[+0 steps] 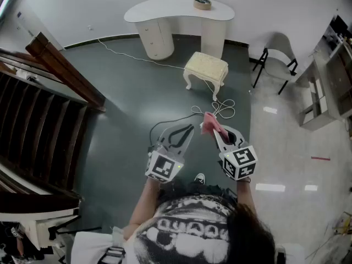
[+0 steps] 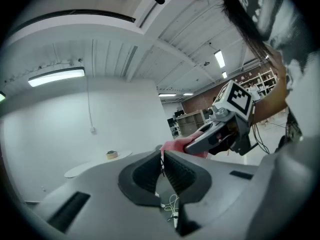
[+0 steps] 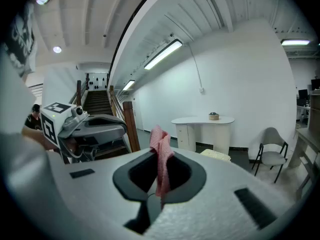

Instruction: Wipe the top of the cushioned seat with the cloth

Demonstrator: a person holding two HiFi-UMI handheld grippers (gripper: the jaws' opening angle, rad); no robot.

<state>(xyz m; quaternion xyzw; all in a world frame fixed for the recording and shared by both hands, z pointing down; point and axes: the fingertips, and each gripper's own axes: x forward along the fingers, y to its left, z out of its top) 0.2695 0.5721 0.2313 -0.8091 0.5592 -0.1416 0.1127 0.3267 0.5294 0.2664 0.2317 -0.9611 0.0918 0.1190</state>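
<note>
Although the cloth (image 1: 209,122) is pinched between the fingers of the right gripper (image 1: 215,131) — a pink rag with its loose end standing up above them — no wiping has begun. The cushioned seat (image 1: 205,66), a cream stool on curved legs, stands on the dark floor well ahead of the person and well apart from both grippers. Its padded top is bare. The left gripper (image 1: 186,132) is held just beside the right one, its fingers pressed together on nothing.

The step in hand looks like the approach — carrying the cloth over to the stool. The next move probably calls for walking forward, lowering the right gripper until the hanging cloth lies flat on the cushion, then sweeping it across the top. A white cable (image 1: 223,109) coils on the floor between the person and the stool, so footing needs some care. Beyond the stool stands a white curved surface (image 1: 165,10) with a roll of tape (image 1: 202,3) on it, and a grey chair (image 1: 278,59) is off to the right.
</note>
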